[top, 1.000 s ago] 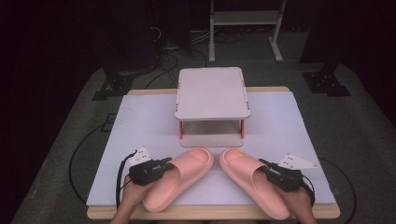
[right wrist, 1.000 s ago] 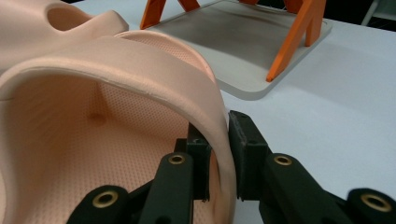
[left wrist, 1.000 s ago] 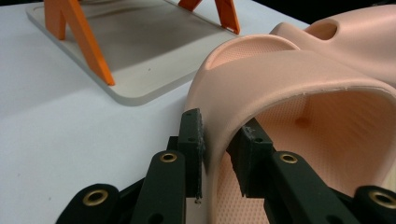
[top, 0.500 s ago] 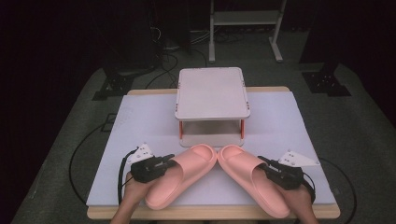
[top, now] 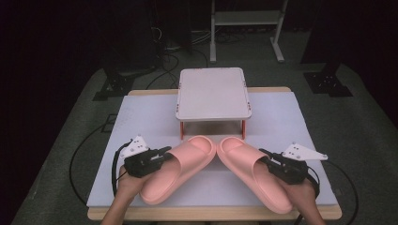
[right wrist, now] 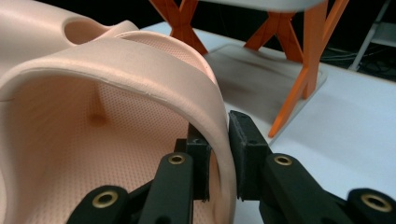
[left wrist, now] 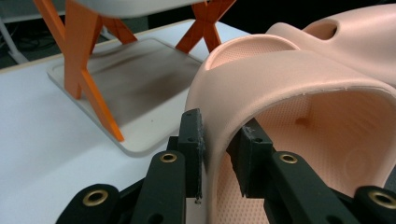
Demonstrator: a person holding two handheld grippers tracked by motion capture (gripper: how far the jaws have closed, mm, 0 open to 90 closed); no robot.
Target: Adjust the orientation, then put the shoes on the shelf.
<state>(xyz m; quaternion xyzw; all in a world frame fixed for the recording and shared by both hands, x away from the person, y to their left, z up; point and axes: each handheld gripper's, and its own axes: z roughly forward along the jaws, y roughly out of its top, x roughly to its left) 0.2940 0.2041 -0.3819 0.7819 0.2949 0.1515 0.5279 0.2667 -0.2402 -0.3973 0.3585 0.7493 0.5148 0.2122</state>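
1. The left gripper [top: 162,152] is clamped on the strap edge of the left pink slipper [top: 180,166]; the right gripper [top: 265,155] pinches the strap of the right pink slipper [top: 253,168].
2. Both slippers sit near the front of the white tabletop [top: 291,117], toes converging.
3. The toes point at the small two-tier rack [top: 213,91] just beyond, each slipper's long axis angling inward toward it.

place: recording lab | signs: dark backdrop, floor cables [top: 162,44], equipment stands [top: 245,28], white-covered table [top: 141,117]
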